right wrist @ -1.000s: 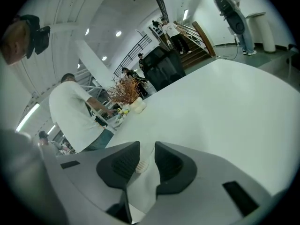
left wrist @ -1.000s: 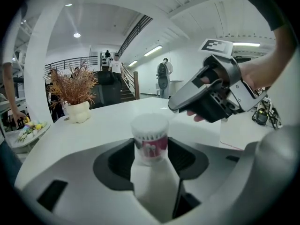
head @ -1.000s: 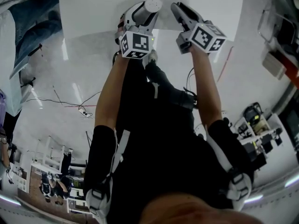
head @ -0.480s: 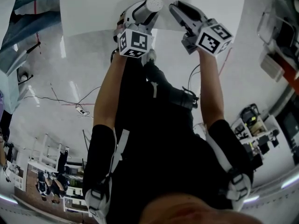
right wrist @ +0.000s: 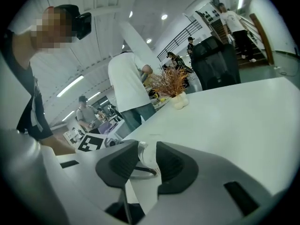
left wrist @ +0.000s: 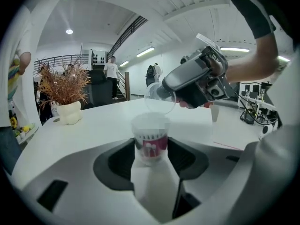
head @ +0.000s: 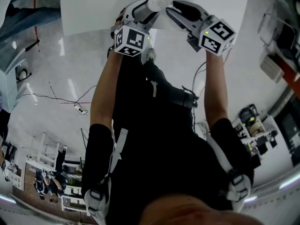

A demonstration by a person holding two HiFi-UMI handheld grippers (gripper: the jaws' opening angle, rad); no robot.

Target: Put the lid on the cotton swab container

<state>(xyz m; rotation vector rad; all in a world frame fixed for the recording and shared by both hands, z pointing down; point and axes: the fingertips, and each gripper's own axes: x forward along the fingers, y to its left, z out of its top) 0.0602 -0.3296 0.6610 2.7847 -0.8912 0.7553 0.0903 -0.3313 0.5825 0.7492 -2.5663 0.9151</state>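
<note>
Over the white table [head: 93,8], head view: left gripper [head: 150,9] clamps the clear pink-labelled cotton swab container [head: 156,3], right gripper [head: 170,8] close by. Left gripper view: transparent round lid [left wrist: 160,100] hangs tilted just over its rim, not seated. Right gripper view: jaws, just now easing wider, pinch that lid.

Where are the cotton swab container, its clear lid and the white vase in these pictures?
cotton swab container [left wrist: 151,146], left gripper view, red label band.
lid [left wrist: 159,102], left gripper view, clear disc centre.
vase [left wrist: 69,112], left gripper view, white body.
</note>
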